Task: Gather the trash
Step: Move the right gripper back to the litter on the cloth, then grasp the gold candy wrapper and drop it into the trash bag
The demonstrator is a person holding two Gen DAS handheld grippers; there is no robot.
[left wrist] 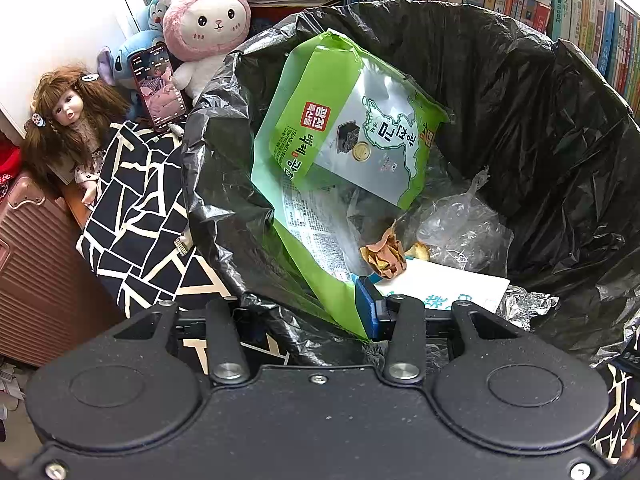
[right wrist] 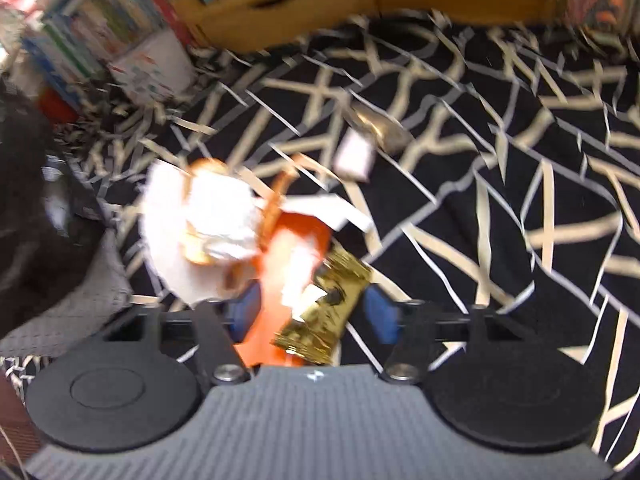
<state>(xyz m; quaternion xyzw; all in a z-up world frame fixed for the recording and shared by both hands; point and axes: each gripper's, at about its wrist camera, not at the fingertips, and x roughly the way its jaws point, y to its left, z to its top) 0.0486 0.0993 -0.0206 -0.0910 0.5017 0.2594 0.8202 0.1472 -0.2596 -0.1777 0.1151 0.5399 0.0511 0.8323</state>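
Left tongs (left wrist: 362,312) clamped on bag (left wrist: 520,92) rim at 6 o'clock. Right tongs (right wrist: 312,312) open around gold wrapper (right wrist: 324,312) and orange wrapper (right wrist: 280,280); tissue (right wrist: 200,224) at 10 o'clock.

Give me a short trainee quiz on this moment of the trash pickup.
1. True or false: the green snack packet lies inside the black trash bag.
2. Which wrapper lies between the pads of the right hand-held gripper? A) gold B) blue C) green
3. In the left wrist view, which brown-haired toy sits left of the trash bag?

Key: 1 true; 2 A, the gold wrapper; 3 the doll.
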